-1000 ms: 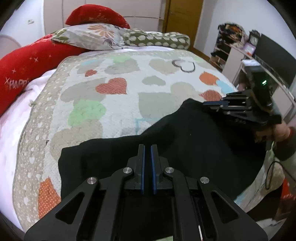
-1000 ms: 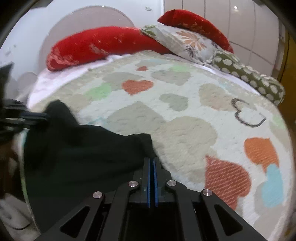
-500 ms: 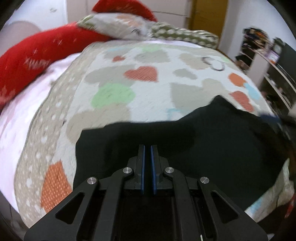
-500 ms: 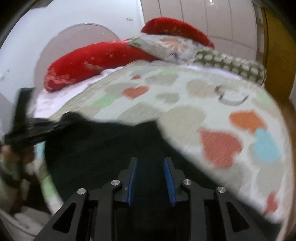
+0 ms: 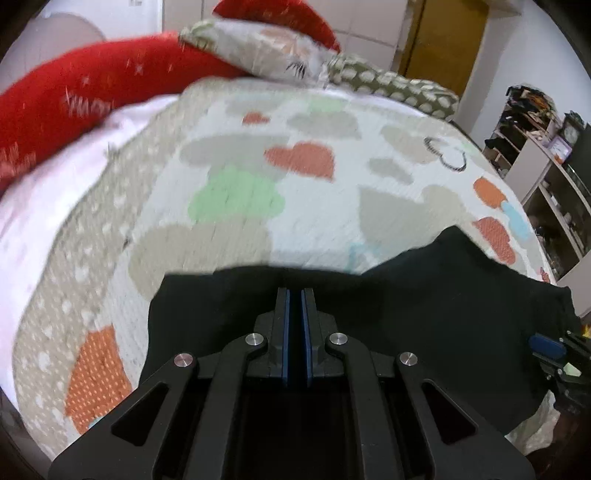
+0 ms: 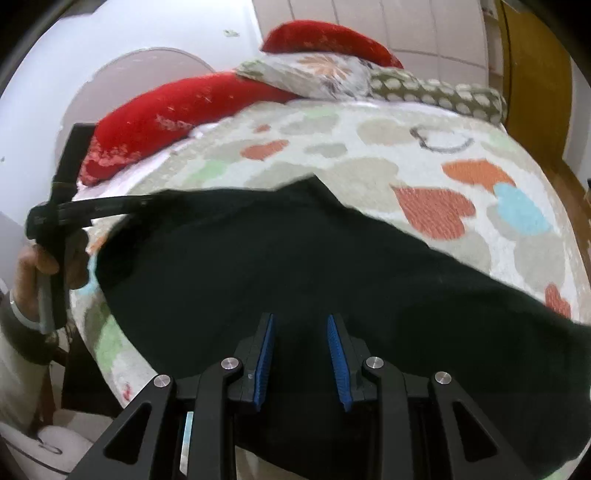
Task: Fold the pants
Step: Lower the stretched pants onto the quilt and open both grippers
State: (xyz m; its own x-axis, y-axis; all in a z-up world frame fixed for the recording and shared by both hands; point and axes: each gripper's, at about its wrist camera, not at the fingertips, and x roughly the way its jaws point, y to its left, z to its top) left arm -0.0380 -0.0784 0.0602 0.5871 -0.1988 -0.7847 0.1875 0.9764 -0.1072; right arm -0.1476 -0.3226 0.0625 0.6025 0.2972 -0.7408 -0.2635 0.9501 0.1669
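Soft black pants (image 6: 295,266) lie across a quilted heart-print bedspread (image 5: 258,206); left gripper (image 5: 294,295) pinches their edge, right gripper (image 6: 300,325) gapes, freshly released.

From my remote feeds I see a bedroom. A bed (image 5: 110,258) fills most of both views, covered by a pale quilt (image 5: 314,206) printed with orange, green, grey and blue hearts, with a dotted beige border. At its head lie a long red bolster (image 5: 85,96), a floral pillow (image 5: 266,51), a second red cushion (image 6: 325,37) behind it, and an olive pillow with pale spots (image 5: 391,83). Behind them I make out a rounded pale headboard (image 6: 147,70) against a white wall (image 6: 55,55), and pale wardrobe panels (image 6: 406,26). A yellow-brown wooden door (image 5: 447,40) stands beside them. On the left wrist view's right edge, open white shelving (image 5: 546,173) holds cluttered items.
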